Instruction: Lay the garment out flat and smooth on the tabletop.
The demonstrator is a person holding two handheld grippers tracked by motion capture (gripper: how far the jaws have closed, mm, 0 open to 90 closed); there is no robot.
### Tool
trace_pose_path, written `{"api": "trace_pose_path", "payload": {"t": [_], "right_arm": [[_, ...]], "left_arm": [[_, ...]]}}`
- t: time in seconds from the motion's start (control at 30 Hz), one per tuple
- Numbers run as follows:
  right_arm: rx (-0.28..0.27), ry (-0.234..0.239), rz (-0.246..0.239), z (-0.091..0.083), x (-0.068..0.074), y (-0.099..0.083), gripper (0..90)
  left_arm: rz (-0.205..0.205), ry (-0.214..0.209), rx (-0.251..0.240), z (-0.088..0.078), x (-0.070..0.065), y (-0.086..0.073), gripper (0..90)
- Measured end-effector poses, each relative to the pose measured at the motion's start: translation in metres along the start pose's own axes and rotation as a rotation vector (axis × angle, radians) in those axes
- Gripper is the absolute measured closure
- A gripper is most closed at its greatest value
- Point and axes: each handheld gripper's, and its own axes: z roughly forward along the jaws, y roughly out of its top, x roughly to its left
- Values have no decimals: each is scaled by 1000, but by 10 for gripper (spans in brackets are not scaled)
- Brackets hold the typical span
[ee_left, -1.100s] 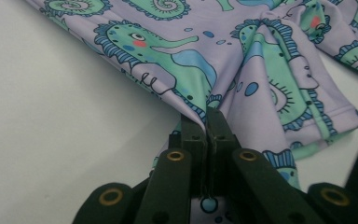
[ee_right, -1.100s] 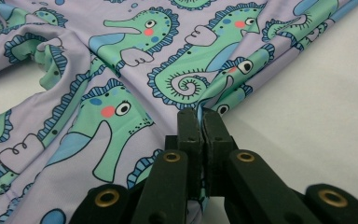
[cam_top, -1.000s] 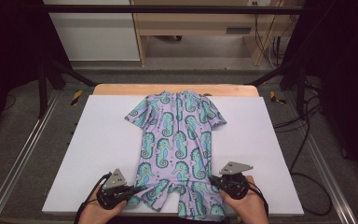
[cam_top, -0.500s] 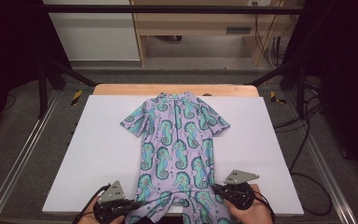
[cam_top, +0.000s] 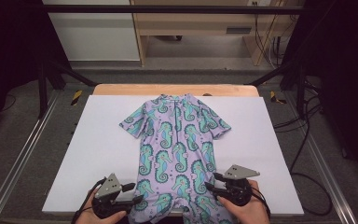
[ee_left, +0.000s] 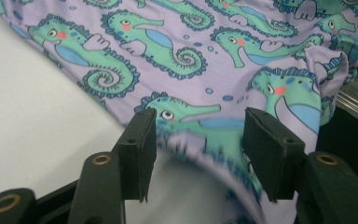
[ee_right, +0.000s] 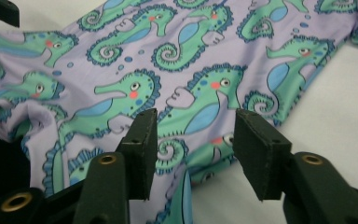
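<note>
A lilac child's swimsuit (cam_top: 177,140) printed with green seahorses lies flat on the white table top (cam_top: 98,154), collar far, legs over the near edge. My left gripper (cam_top: 134,192) sits at the suit's left leg and my right gripper (cam_top: 214,182) at its right leg. Both pairs of jaws have just been opening. In the left gripper view, the gripper (ee_left: 198,135) stands open with a blurred fold of the cloth (ee_left: 177,51) lying loose between the pads. The right gripper (ee_right: 196,135) is open too, over the leg cloth (ee_right: 168,46) without pressing it.
A strip of wooden table edge (cam_top: 121,89) shows behind the white top. Metal rails (cam_top: 23,154) run along both sides on the grey floor, and cables (cam_top: 307,140) trail at the right. Bare white surface lies left and right of the suit.
Both grippers went from shut on the leg hems to open, letting the cloth go. The suit now lies flatter and longer, with its sleeves spread out.
</note>
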Motion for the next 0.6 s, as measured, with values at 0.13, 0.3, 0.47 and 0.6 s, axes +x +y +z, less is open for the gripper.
{"api": "trace_pose_path", "payload": {"t": [0.13, 0.3, 0.47, 0.6], "right_arm": [[-10, 6, -17, 10, 5, 6, 472], [-18, -43, -38, 23, 3, 16, 447], [23, -112, 3, 41, -23, 18, 458], [36, -146, 52, 53, -45, 15, 470]], "left_arm": [[27, 13, 16, 13, -1, 5, 432], [40, 55, 28, 28, 3, 15, 422], [7, 99, 50, 38, 20, 17, 425], [-18, 129, 56, 43, 30, 15, 435]]}}
